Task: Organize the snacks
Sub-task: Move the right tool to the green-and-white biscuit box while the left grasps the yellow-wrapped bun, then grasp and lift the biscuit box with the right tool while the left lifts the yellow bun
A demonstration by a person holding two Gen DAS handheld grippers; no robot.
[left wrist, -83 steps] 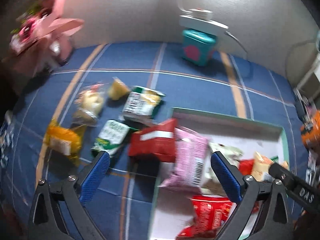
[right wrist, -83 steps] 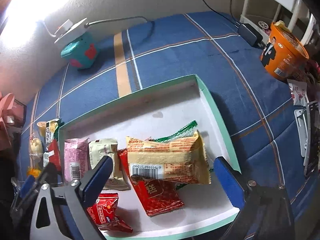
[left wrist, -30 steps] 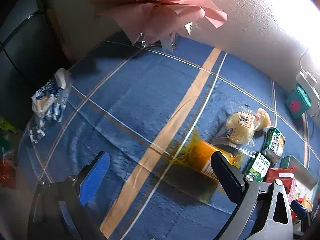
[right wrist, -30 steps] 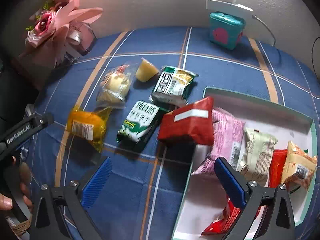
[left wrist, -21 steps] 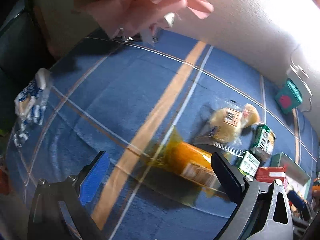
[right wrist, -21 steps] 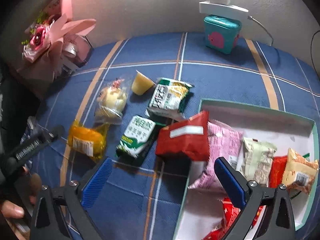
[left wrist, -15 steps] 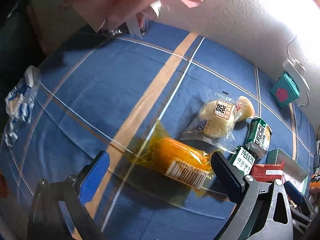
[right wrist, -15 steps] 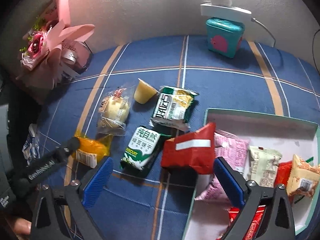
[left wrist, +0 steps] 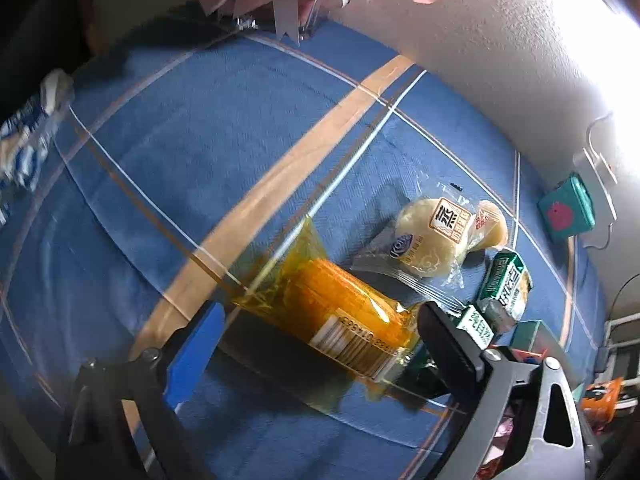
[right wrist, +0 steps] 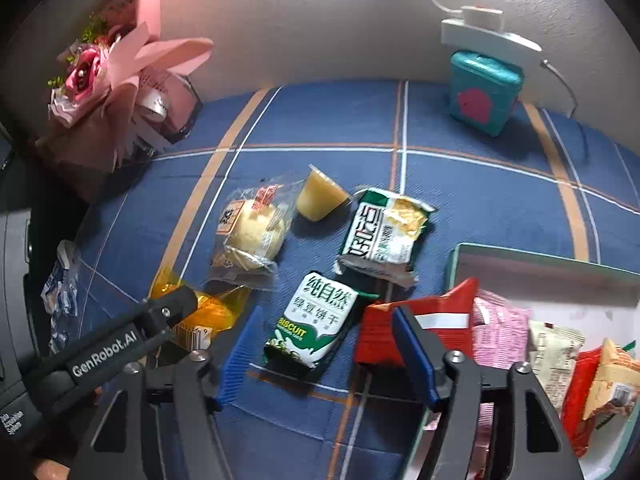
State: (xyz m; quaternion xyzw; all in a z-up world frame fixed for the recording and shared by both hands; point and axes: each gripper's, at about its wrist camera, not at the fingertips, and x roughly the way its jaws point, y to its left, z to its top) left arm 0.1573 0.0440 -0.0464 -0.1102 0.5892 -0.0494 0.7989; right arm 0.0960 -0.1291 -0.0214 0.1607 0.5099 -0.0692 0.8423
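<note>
My left gripper (left wrist: 316, 340) is open, its jaws on either side of an orange snack in a clear yellow wrapper (left wrist: 344, 320) lying on the blue cloth; it also shows in the right wrist view (right wrist: 208, 312). My right gripper (right wrist: 324, 356) is open just over a green-and-white biscuit pack (right wrist: 316, 320). Further back lie a wrapped bun (right wrist: 252, 232), a jelly cup (right wrist: 318, 196) and a green snack pack (right wrist: 384, 232). A red pack (right wrist: 416, 328) leans on the rim of the green-edged box (right wrist: 560, 268), which holds several snacks.
A pink bouquet (right wrist: 116, 80) stands at the back left by the wall. A teal tin (right wrist: 484, 96) with a white power strip (right wrist: 488, 36) sits at the back right. A blue-and-white wrapper (right wrist: 60, 284) lies at the table's left edge.
My left gripper has moved closer and lower over the orange snack, which now lies between its jaws. My right gripper has moved left and down towards the green-and-white biscuit pack.
</note>
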